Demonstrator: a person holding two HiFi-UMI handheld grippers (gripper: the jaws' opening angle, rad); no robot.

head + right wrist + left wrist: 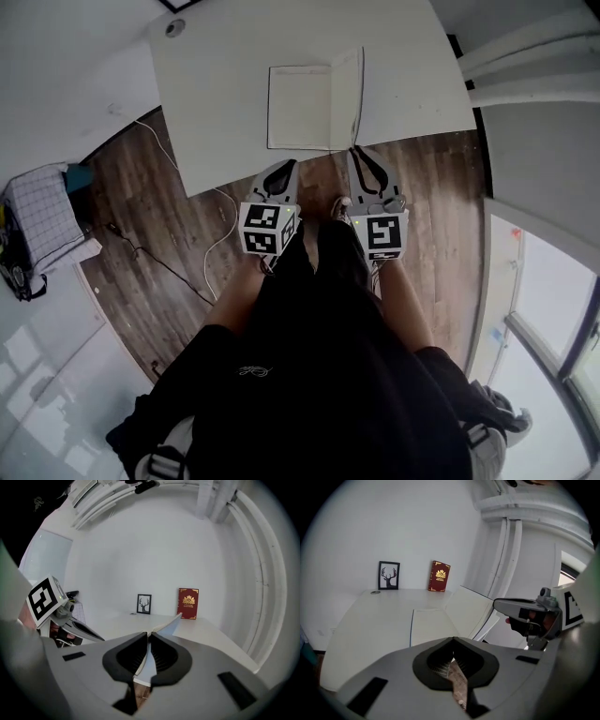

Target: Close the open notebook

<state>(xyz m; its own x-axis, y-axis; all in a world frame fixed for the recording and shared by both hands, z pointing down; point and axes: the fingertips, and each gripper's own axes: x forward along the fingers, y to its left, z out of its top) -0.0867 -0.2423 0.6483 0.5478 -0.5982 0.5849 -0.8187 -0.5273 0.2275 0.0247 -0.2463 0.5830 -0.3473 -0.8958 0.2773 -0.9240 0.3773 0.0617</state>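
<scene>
I read this as a home study or small office: white table (234,94), framed deer picture (389,575) and red book (439,576) at its far edge against the wall, wood floor (159,244), loose cable (169,155), window (553,309).

One notebook (314,106) is counted on one table (234,84). Two grippers are counted: a left gripper (279,172) and a right gripper (366,161). One framed picture (389,575), one red book (439,576) and one checked cloth (42,216) are seen.
</scene>
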